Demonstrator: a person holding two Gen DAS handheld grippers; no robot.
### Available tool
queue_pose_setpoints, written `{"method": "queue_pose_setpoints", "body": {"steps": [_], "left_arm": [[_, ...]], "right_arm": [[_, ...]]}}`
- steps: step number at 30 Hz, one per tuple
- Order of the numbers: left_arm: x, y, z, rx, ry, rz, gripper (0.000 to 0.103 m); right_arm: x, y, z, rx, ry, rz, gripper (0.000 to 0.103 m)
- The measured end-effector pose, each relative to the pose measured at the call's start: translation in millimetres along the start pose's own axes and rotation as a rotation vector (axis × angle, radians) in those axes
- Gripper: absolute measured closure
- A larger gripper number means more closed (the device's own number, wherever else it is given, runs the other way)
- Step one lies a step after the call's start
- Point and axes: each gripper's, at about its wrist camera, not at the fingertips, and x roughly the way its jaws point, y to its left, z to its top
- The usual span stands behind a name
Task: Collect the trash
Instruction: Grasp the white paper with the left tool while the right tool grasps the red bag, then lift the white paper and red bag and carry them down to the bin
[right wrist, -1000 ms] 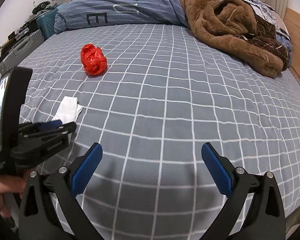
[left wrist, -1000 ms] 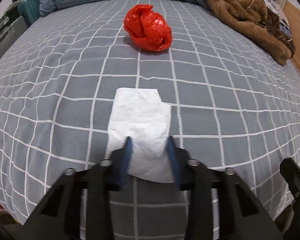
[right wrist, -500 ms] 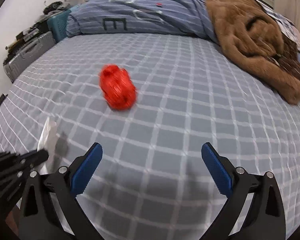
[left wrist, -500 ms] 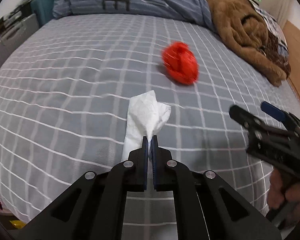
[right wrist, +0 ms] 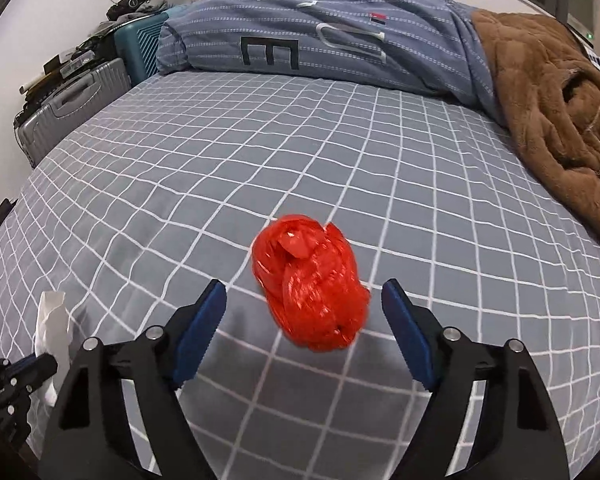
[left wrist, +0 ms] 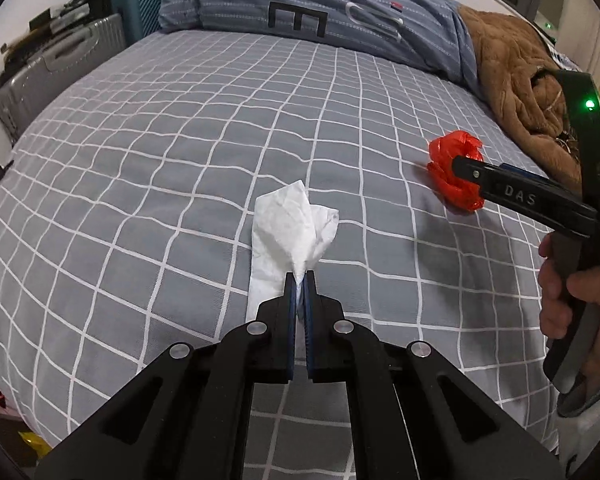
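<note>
White crumpled tissue point(left wrist: 290, 228) pinched in left gripper point(left wrist: 299, 280); right gripper point(right wrist: 304, 300) apart, closing around glossy red bag point(right wrist: 312, 284)

From my left wrist camera, the tissue point(left wrist: 290, 232) sits near me on the bed point(left wrist: 172, 152), with the crumpled bag point(left wrist: 454, 176) further off to its right. Behind both, at the far end, the duvet point(left wrist: 320, 8) lies across the bed, and the fleece blanket point(left wrist: 512, 80) is at far right. Off the bed's left side stand the suitcases point(left wrist: 60, 68).
</note>
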Motion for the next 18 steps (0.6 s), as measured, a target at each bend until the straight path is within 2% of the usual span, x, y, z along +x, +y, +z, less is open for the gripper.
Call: {"method": "queue_pose_setpoints", "body": {"steps": [2,3,6,9,18], "left_arm": [[0.8,-0.7,-0.4,0.005,0.002,-0.001,0.1],[0.6,-0.2,-0.4,0.004,0.003,0.0,0.1],[-1.2,0.7,-1.8,0.004,0.002,-0.001,0.1],[-2.2,-0.5,-1.8,0.001,0.001,0.0,0.1],[-16.9,-8.7,-3.4,0.009,-0.005,-0.005,0.1]], "right_arm": [[6.7,1.9,0.5,0.001,0.008,0.0,0.036],[10.9,2.5,1.0,0.002,0.019,0.006,0.043],[16.2,5.1,0.6,-0.003,0.031,-0.039,0.079],[8.9,-0.2,0.6,0.022,0.014,-0.017,0.092],[-17.4,0.8,-3.1,0.008,-0.002,-0.015,0.093]]}}
